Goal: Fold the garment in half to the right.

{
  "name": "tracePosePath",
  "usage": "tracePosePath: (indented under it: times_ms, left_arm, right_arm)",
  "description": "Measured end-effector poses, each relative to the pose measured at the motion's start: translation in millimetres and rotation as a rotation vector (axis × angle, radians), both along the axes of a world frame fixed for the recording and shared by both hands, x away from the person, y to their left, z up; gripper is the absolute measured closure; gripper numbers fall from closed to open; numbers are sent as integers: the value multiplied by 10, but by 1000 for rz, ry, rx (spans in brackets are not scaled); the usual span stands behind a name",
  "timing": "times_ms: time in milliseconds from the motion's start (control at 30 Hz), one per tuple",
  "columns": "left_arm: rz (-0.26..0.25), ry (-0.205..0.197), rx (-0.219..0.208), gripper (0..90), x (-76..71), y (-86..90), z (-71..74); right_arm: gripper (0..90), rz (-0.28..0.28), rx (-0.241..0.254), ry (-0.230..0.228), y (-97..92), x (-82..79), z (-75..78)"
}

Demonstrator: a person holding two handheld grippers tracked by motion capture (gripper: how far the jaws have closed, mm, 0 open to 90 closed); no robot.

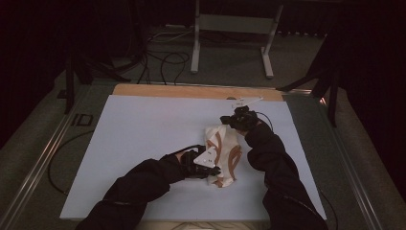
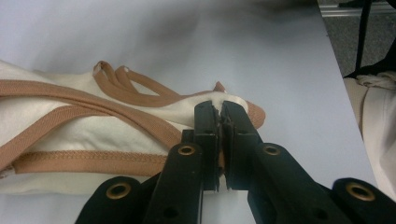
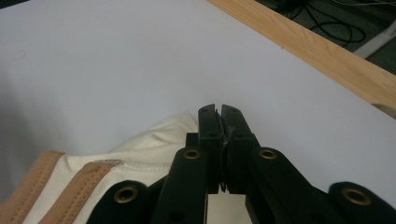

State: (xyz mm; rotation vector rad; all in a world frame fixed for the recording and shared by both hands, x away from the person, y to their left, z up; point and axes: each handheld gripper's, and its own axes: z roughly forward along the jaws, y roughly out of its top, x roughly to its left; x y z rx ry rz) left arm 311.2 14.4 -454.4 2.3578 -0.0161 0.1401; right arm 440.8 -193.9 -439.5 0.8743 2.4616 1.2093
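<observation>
Cream garment [image 1: 223, 154], tan trim, crumpled; both grippers' jaws clamped on its edges.

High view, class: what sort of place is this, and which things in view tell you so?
Probably a recording studio or lab set up for filming handling work, not a home. A white table stands among dark curtains, loose cables trail over the carpet, and a metal stand sits behind.
</observation>
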Motion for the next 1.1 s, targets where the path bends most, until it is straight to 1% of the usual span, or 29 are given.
tracePosePath:
  times_ms: [133,200,233,333,400,467,533,767,800,833,900,1100]
  left_arm:
    - [-4,7,-1,868,6,-44,-34]
    - [-8,3,7,869,11,-63,-46]
    - [-4,7,2,868,9,-72,-54]
    - [-11,7,7,868,18,-99,-71]
    - [-13,15,14,868,23,-122,-97]
    - [-12,19,11,868,25,-133,-111]
    - [-15,24,22,868,36,-164,-144]
    - [-13,37,22,868,56,-241,-215]
    - [-15,41,26,868,58,-254,-225]
    - [-18,37,32,868,61,-264,-234]
    - [-11,48,25,868,60,-290,-259]
    - [-14,57,35,867,74,-362,-307]
  right_arm:
    - [888,-11,6,4,-63,-9,-23]
    - [888,-16,6,9,-83,-14,-38]
    - [888,-17,7,8,-95,-14,-48]
    - [888,-22,11,11,-119,-14,-74]
    - [888,-25,11,16,-136,-12,-98]
    - [888,-29,12,18,-143,-13,-113]
    - [888,-33,14,23,-168,-11,-155]
    - [887,-50,20,39,-246,1,-269]
    - [887,-55,21,43,-259,3,-286]
    - [887,-55,22,46,-272,7,-303]
    - [887,-59,16,48,-290,11,-338]
    - [887,-76,14,68,-339,34,-452]
